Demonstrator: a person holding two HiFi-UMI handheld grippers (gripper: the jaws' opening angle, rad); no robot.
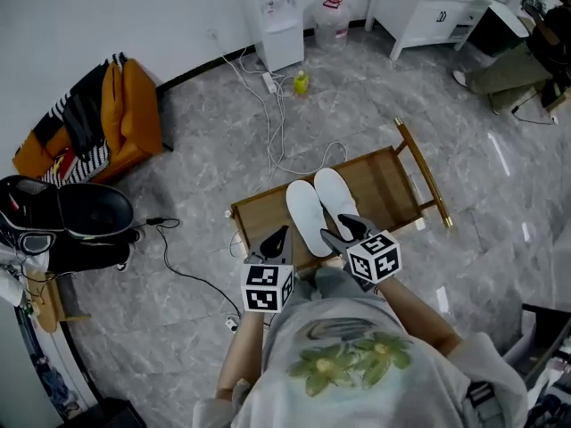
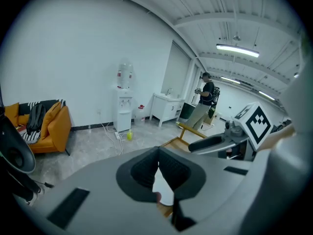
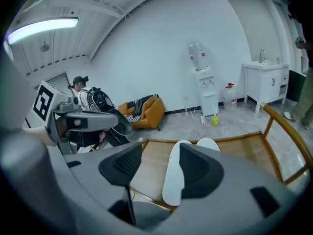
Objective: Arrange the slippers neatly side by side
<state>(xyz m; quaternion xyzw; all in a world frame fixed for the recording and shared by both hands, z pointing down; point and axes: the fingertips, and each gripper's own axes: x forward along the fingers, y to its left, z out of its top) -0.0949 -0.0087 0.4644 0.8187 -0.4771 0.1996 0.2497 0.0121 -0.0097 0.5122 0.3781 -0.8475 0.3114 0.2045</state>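
Note:
Two white slippers lie side by side, soles up, on a low wooden rack (image 1: 384, 181): the left slipper (image 1: 308, 217) and the right slipper (image 1: 336, 194). Both grippers hang just above the slippers' near ends and touch neither. My left gripper (image 1: 277, 239) is shut, its fingertips meeting (image 2: 158, 153), and a white patch of slipper (image 2: 164, 192) shows below them. My right gripper (image 1: 343, 228) is open with nothing between its jaws (image 3: 161, 155). Through its gap I see one slipper (image 3: 175, 175) and the toe of the other slipper (image 3: 208, 143) on the rack (image 3: 151, 165).
An orange chair (image 1: 125, 119) with striped cloth stands at the left wall, with black bags (image 1: 80, 217) below it. White cables (image 1: 277, 123) run from a water dispenser (image 1: 277, 16) past a yellow object (image 1: 302, 82). A white cabinet (image 1: 428, 7) stands at the back right; another person (image 2: 203, 106) stands by it.

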